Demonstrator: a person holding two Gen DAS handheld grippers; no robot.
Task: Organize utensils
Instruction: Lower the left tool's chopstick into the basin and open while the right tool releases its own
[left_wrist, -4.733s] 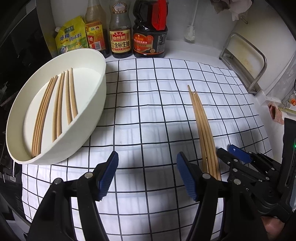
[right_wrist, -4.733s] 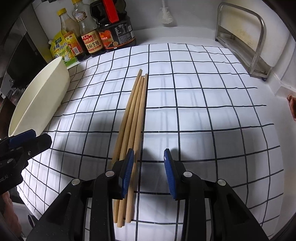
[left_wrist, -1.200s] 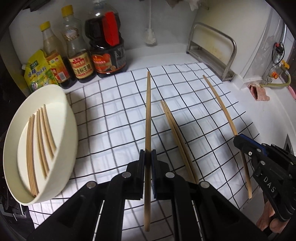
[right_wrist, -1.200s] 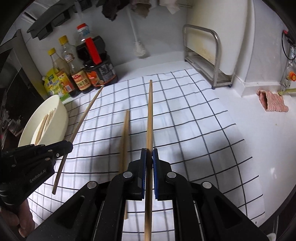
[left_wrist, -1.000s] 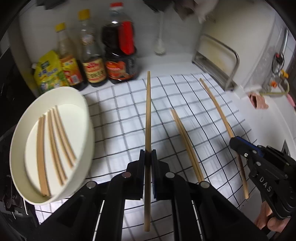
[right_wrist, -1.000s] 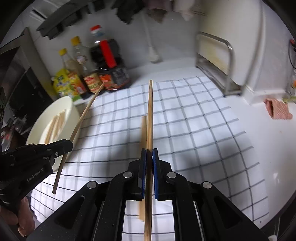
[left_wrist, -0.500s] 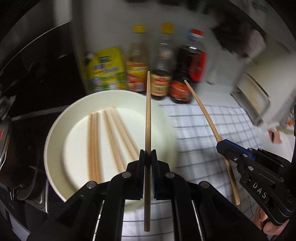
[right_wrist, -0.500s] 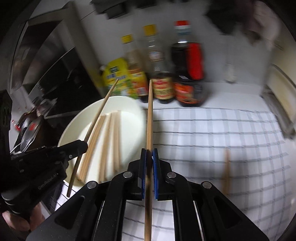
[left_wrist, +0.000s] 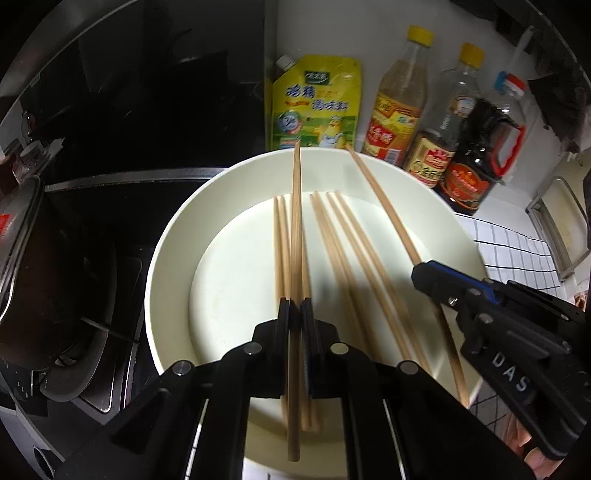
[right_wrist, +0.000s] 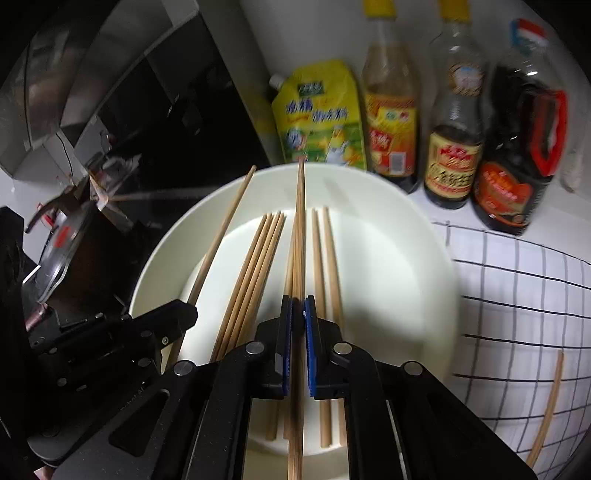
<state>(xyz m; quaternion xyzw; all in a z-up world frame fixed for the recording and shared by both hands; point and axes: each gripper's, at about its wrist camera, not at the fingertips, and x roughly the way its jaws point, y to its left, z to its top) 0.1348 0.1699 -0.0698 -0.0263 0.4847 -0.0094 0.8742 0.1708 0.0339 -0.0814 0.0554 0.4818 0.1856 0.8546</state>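
My left gripper (left_wrist: 295, 310) is shut on one wooden chopstick (left_wrist: 295, 221), held over a white dish (left_wrist: 162, 251). Several chopsticks (left_wrist: 340, 251) lie side by side in the dish. My right gripper (right_wrist: 298, 306) is shut on a second chopstick (right_wrist: 300, 229), also above the dish (right_wrist: 436, 251). In the left wrist view the right gripper (left_wrist: 421, 271) sits to the right with its chopstick (left_wrist: 384, 206) slanting across the dish. In the right wrist view the left gripper (right_wrist: 184, 314) is at the left. One chopstick (right_wrist: 546, 406) lies on the checked cloth (right_wrist: 517, 295).
A yellow pouch (left_wrist: 314, 107) and three sauce bottles (left_wrist: 436, 147) stand against the wall behind the dish. A dark stove (left_wrist: 92, 229) with a pot (left_wrist: 22, 258) lies left of it. A metal rack (left_wrist: 557, 221) is at the far right.
Both grippers have swept left from over the checked cloth to above the white dish, each carrying its chopstick. Both stayed shut.
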